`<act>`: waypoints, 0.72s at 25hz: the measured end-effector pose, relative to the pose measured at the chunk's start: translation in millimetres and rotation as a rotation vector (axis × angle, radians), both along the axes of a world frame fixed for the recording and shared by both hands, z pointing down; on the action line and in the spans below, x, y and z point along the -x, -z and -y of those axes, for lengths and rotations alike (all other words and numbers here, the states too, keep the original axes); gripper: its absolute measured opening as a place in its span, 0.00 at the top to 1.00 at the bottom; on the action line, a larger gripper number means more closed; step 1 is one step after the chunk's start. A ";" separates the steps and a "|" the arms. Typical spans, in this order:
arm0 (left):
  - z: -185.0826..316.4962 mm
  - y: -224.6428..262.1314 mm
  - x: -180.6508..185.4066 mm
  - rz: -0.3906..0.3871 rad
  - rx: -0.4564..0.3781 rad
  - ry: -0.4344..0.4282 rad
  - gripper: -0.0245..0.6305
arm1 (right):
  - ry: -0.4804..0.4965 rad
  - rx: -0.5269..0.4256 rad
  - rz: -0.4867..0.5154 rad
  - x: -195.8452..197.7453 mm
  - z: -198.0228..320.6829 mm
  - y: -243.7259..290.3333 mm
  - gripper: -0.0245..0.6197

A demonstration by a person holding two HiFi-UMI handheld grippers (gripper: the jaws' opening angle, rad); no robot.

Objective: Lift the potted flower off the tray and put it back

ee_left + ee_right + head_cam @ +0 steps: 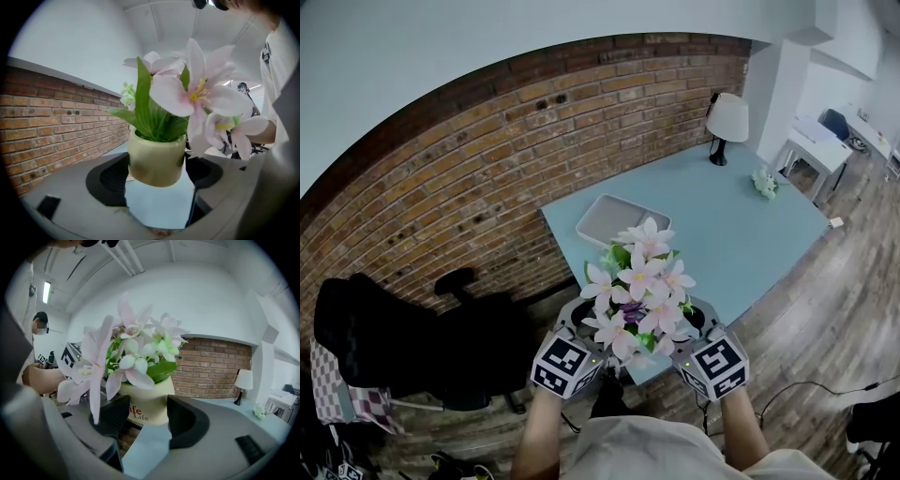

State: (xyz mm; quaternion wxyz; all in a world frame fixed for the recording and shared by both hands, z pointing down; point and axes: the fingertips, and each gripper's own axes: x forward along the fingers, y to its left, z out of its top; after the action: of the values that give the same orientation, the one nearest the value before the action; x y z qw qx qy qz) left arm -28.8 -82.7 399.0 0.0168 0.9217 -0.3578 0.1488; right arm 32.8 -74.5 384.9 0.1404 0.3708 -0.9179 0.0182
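The left gripper is closed on the potted flower. Its two black pads are pressed against opposite sides of the pale green pot. The right gripper is clamped on the same pot from the opposite side, and the cream wall with red lettering is seen between its pads. The pot is thus pinched by both tools at once, low on its body.

The plant is held roughly upright, with its long axis running from the pot's base up through the green leaves. The pink-white blossoms are spread above and over both sets of jaws and point up towards the head camera. In the head view the pot itself is hidden under them. The base is seen clear of any surface, with pale blue table showing below it in the left gripper view.

The flower is held at the near corner of the table. Beyond the grippers, well apart from the pot, the light grey tray lies flat on the table next to the brick wall. Farther off, at the table's far end, a white-shaded lamp is seen. A black chair stands to the left gripper's outer side, off the table.
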 end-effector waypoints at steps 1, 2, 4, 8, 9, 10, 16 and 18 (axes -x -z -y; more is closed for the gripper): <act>1.1 -1.7 0.2 0.000 0.002 0.000 0.35 | 0.000 0.003 0.002 0.2 1.2 -1.9 0.55; 2.5 -3.3 0.7 0.001 0.006 0.000 0.35 | -0.001 0.007 0.003 0.7 2.6 -3.6 0.55; 7.1 -6.3 2.2 0.003 0.014 -0.001 0.35 | -0.001 0.014 0.000 2.2 7.2 -6.3 0.55; 22.8 -12.9 4.4 0.006 0.032 -0.003 0.35 | -0.002 0.033 -0.007 4.3 23.0 -12.1 0.55; 27.7 -15.1 4.6 0.005 0.034 -0.003 0.35 | -0.002 0.037 -0.006 4.5 28.0 -14.3 0.55; 33.4 -17.3 5.0 0.003 0.036 -0.003 0.35 | -0.002 0.041 -0.005 4.8 33.6 -16.5 0.55; 74.4 -34.1 15.2 -0.001 0.068 0.003 0.35 | 0.011 0.071 -0.012 15.7 75.8 -31.4 0.55; 91.6 -39.3 20.1 0.003 0.074 0.004 0.35 | 0.016 0.075 -0.018 20.8 93.2 -36.1 0.55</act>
State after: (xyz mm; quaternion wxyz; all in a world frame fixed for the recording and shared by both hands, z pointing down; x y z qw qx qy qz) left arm -48.9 -174.3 438.3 0.0508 0.9195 -0.3540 0.1631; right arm 12.1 -167.8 421.0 0.1627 0.3579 -0.9182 0.0479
